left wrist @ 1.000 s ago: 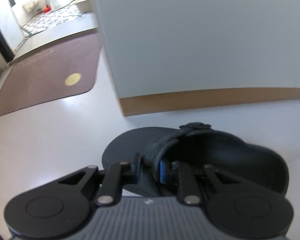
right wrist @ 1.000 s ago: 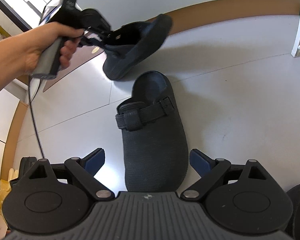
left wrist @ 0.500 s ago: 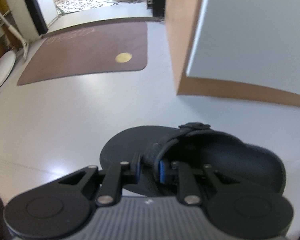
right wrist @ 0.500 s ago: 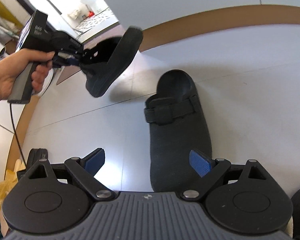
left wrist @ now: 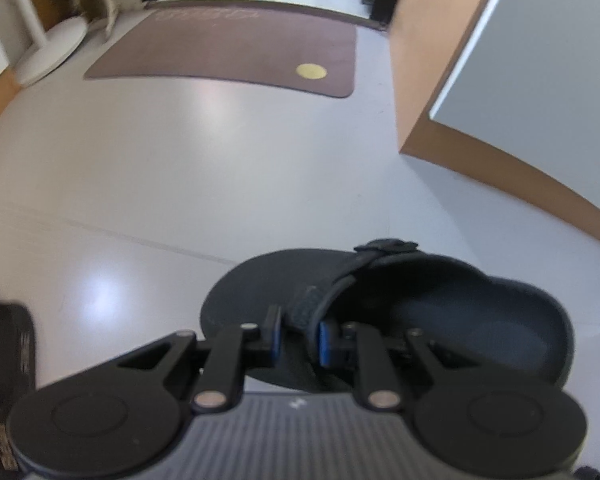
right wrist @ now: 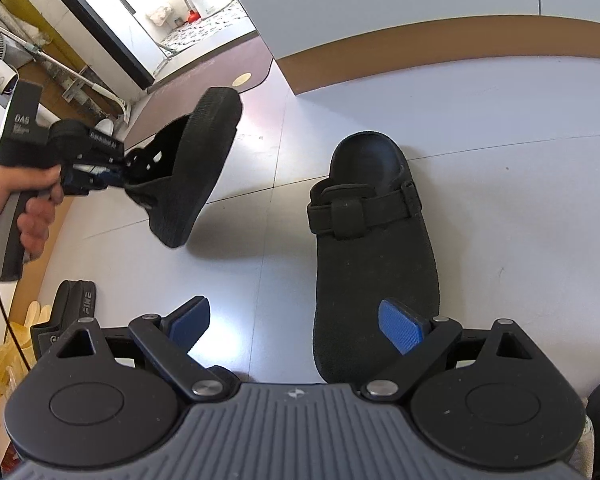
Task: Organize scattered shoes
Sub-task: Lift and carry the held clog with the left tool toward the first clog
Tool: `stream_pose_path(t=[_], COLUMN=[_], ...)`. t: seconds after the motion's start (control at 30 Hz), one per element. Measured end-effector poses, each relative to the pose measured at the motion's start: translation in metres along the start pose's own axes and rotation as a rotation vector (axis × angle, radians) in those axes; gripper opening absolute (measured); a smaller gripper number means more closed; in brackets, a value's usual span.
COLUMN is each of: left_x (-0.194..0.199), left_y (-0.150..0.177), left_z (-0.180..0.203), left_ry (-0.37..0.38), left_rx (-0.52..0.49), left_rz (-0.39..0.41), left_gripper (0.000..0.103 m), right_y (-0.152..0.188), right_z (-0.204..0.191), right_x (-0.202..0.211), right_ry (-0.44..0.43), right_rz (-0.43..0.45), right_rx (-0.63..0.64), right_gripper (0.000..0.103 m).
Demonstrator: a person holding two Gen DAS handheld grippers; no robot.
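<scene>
Up in the air, one black clog [right wrist: 192, 168] hangs tilted, its strap pinched between the blue pads of the left gripper [left wrist: 298, 336]. The person's left hand [right wrist: 28, 208] grips the handle. Its twin clog [right wrist: 374, 256] lies flat on the pale floor [right wrist: 520, 200], where the right gripper [right wrist: 296, 320] stands wide apart above its toe, holding nothing. A brown mat [left wrist: 236, 48] lies by the doorway.

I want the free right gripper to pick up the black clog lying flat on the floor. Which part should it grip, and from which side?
Probably the buckled strap across the black clog: it stands raised above the upper, thin enough for the open right gripper. Come from above, one pad either side.
</scene>
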State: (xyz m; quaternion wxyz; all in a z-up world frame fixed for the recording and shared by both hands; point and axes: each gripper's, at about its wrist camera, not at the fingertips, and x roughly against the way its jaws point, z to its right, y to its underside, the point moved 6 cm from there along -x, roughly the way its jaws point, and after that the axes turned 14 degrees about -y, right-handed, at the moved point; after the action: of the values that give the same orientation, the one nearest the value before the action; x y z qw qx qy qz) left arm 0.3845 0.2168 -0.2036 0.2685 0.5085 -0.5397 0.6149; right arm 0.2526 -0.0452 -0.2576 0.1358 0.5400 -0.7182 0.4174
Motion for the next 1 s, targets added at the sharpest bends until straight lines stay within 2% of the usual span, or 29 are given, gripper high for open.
stream_pose_path(t=[0.2, 0.53, 0.7, 0.77, 0.87, 1.0], left_x=[0.018, 0.024, 0.008, -0.003, -0.011, -0.021], left_y=[0.019, 0.034, 0.04, 0.045, 0.054, 0.061], left_z=[-0.027, -0.042, -0.041, -0.039, -0.036, -0.028], left_ry=[0.029, -0.004, -0.015, 0.005, 0.017, 0.069], left_rx=[0.066, 0.043, 0.056, 0.084, 0.102, 0.144], left_rz=[0.026, 0.071, 0.051, 0.022, 0.016, 0.017], left_gripper=[0.019, 0.019, 0.02, 0.02, 0.021, 0.024], right_y=[0.0, 0.011, 0.013, 0.014, 0.018, 0.023], right_z=[0.003, 0.001, 0.001, 0.0, -0.002, 0.005], right_x=[-0.001, -0.009, -0.012, -0.013, -0.012, -0.012], right_ry=[0.01, -0.007, -0.011, -0.017, -0.026, -0.007], right_rz=[-0.001, -0.041, -0.055, -0.062, -0.08, -0.102], right_rx=[-0.006, 0.001, 0.003, 0.008, 0.023, 0.021], right_gripper=[0.095, 0.095, 0.095, 0.095, 0.095, 0.095])
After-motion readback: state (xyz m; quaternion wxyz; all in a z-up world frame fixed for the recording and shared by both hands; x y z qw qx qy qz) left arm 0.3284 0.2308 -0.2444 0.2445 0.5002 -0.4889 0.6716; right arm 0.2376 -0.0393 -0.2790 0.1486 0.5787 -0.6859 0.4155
